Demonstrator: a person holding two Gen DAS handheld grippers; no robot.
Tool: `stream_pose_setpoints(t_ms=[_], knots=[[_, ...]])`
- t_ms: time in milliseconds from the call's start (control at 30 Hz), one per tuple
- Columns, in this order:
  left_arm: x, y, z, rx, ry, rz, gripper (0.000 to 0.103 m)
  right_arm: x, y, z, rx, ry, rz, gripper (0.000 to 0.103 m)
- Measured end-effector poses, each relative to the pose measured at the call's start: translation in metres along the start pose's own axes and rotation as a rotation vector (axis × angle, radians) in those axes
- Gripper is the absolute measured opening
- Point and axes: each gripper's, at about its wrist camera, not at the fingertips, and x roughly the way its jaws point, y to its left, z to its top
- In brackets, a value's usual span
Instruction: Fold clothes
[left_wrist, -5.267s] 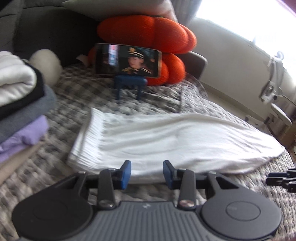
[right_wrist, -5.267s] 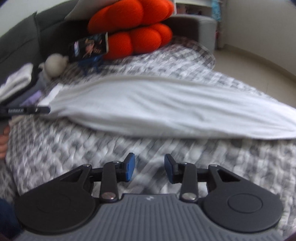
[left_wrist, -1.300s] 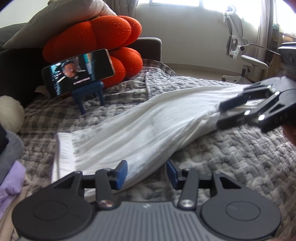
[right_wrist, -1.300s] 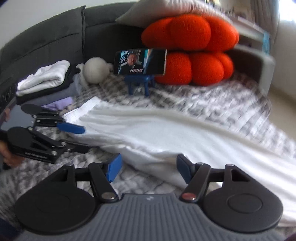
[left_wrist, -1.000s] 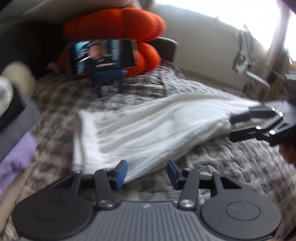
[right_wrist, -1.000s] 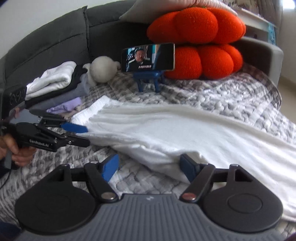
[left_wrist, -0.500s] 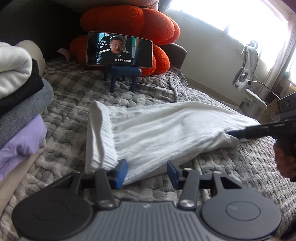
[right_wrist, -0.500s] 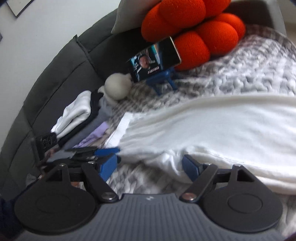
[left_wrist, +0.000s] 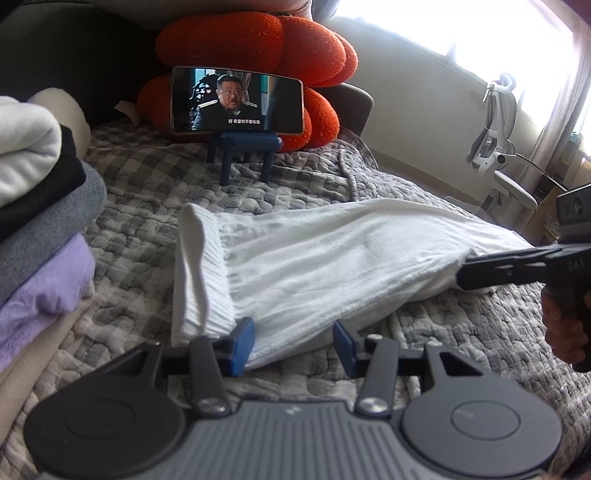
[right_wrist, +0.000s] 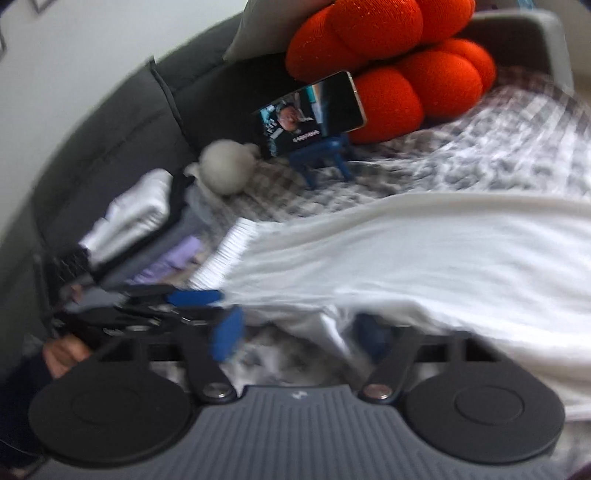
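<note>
A white garment (left_wrist: 314, 266) with a ribbed waistband (left_wrist: 199, 273) lies flat on a grey checked blanket (left_wrist: 147, 192). My left gripper (left_wrist: 293, 347) is open at the garment's near edge, just right of the waistband corner, with the hem lying between its blue pads. In the left wrist view my right gripper (left_wrist: 461, 271) comes in from the right, held by a hand, its tips at the garment's right end. The blurred right wrist view shows my right gripper (right_wrist: 299, 332) open, with a bunched edge of the white garment (right_wrist: 424, 258) between its fingers. My left gripper (right_wrist: 207, 301) sits just left of it.
A stack of folded clothes (left_wrist: 37, 221) in white, black, grey and lilac stands at the left. At the back, a phone (left_wrist: 236, 99) on a blue stand leans on an orange cushion (left_wrist: 258, 40). A pale plush ball (right_wrist: 225, 166) lies by the sofa back. An office chair (left_wrist: 502, 122) stands by the window.
Both grippers have closed in on the garment. The right one has dropped lower, so the cloth edge now lies between its fingers. The left one has edged towards the near hem.
</note>
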Motion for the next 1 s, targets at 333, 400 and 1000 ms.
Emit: stream_pose_setpoints(t_ms=[333,400,1000], knots=[[-0.004,0.014,0.003,-0.056,0.000,-0.034,0.047,-0.021,0.003,-0.019,0.064,0.029,0.103,0.009],[-0.007,0.014,0.004,-0.064,0.000,-0.033,0.047,-0.027,0.005,-0.021,0.050,0.031,0.112,0.009],[-0.038,0.017,0.007,-0.077,-0.081,0.139,0.049,-0.032,0.004,-0.038,0.047,0.058,0.018,0.015]])
